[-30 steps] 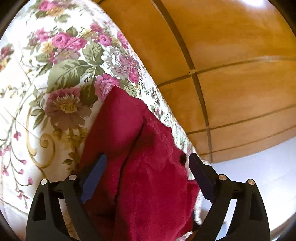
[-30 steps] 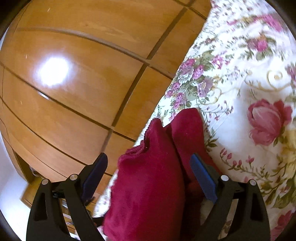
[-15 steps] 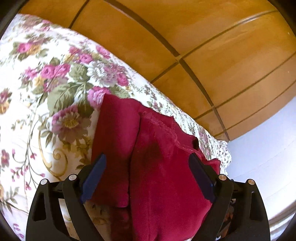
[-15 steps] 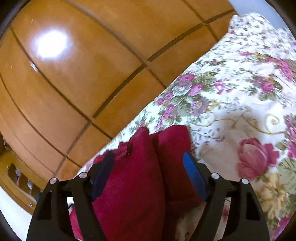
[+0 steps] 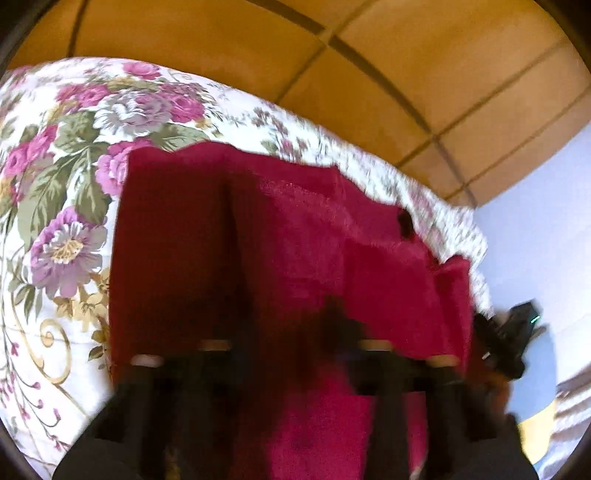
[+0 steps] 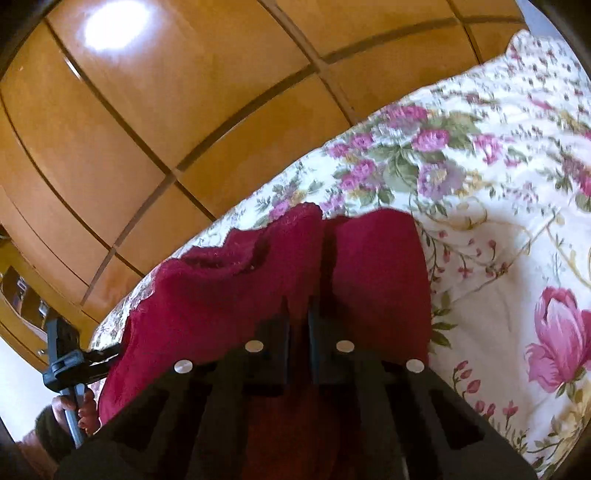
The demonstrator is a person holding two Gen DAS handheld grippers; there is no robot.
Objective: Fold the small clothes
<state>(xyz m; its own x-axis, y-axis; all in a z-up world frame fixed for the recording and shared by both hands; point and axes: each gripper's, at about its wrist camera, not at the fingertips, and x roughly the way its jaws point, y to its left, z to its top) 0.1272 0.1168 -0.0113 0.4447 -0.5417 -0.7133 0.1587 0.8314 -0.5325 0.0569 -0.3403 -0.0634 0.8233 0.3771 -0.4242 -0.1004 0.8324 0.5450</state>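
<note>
Right gripper pinches the red garment on the floral bedspread; left gripper blurred, its tongs' state unclear.

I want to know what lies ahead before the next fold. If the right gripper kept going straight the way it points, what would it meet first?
The right gripper would meet the red garment first, which its nearly shut jaws seem to pinch already; depth is unclear.

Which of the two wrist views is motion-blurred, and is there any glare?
Left wrist view: heavy motion blur, left tongs smeared dark over the red garment. Right wrist view: mostly sharp, right tongs crisp; bright glare spot on the wooden panel.
</note>
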